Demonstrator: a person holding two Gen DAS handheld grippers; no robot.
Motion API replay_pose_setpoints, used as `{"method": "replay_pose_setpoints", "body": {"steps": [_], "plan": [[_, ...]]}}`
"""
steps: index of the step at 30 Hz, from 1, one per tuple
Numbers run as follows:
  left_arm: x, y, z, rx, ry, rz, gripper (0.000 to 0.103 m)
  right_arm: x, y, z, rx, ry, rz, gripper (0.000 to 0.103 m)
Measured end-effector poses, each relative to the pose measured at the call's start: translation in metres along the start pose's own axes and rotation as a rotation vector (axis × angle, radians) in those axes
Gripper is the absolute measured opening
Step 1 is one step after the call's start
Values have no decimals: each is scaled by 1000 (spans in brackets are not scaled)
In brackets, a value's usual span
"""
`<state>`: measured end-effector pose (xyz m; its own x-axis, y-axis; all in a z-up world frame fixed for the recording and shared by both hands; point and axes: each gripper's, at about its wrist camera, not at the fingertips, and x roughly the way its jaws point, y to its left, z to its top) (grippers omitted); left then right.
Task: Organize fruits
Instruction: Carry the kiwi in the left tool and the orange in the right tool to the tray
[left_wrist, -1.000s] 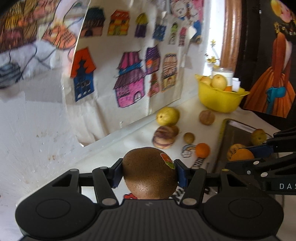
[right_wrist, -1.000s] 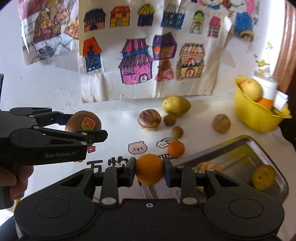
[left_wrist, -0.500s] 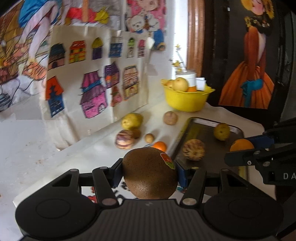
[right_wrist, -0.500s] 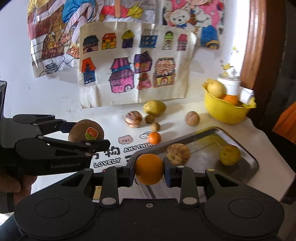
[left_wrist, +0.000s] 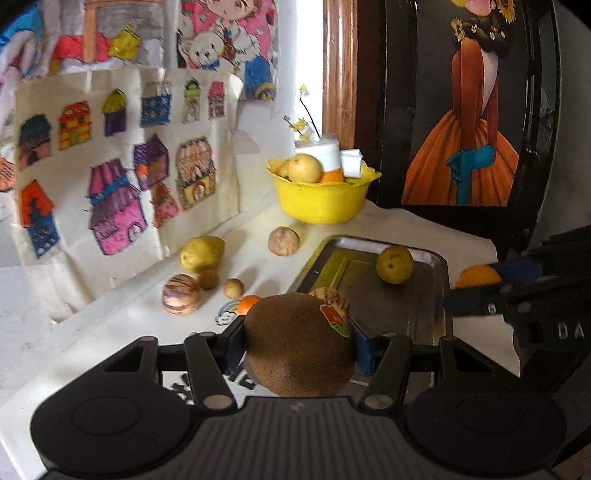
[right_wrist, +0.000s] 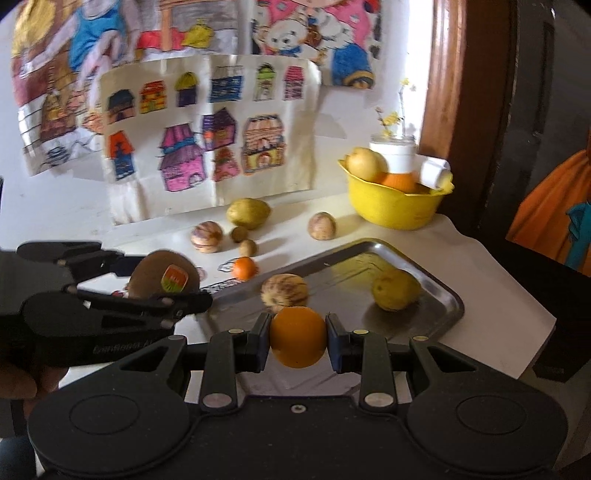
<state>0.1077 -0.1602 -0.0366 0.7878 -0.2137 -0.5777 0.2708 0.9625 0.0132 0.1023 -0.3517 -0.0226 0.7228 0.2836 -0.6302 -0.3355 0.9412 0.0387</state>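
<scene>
My left gripper (left_wrist: 297, 347) is shut on a big brown kiwi (left_wrist: 291, 354) with a red-green sticker, held above the table's near side, left of the steel tray (left_wrist: 421, 314). In the right wrist view that kiwi (right_wrist: 155, 271) shows at the left. An orange (right_wrist: 297, 338) sits clamped in my right gripper (right_wrist: 297, 338), over the tray's (right_wrist: 443, 288) near edge. The same orange (left_wrist: 476, 275) appears at the right of the left wrist view. On the tray lie a yellow-green fruit (right_wrist: 395, 290) and a striped melon (right_wrist: 284, 291).
A yellow bowl (right_wrist: 391, 206) with fruit and a white jar stands at the back right. Loose on the cloth: a small tangerine (right_wrist: 244, 267), a striped melon (right_wrist: 207, 236), a yellow mango (right_wrist: 248, 213), a round tan fruit (right_wrist: 322, 226), two small brown fruits. Drawings cover the wall; the table edge falls off right.
Both grippers have swung right and pulled back with their fruit held; the tray and bowl now sit more centrally, and the right gripper's orange hangs over the tray's near edge.
</scene>
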Motion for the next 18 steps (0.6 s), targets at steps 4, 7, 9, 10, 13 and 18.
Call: {"method": "replay_pose_setpoints", "body": {"steps": [4,7,9,10,13,18], "plan": [[20,-7,-4,11,31,-14,62,16,-16,3,17,18,-14,32],[34,-13,-5,19,47,-27,62,29,-28,4,28,32,-21,32],[40,-15,-2,16,45,-37,62,36,-35,5,38,39,-25,32],[43,-15,1,14,38,-40,62,39,-38,5,39,42,-26,32],[50,-15,15,12,22,-50,62,49,-46,5,40,54,-25,32],[73,-20,45,23,0,-61,62,66,-52,5,45,72,-16,32]]}}
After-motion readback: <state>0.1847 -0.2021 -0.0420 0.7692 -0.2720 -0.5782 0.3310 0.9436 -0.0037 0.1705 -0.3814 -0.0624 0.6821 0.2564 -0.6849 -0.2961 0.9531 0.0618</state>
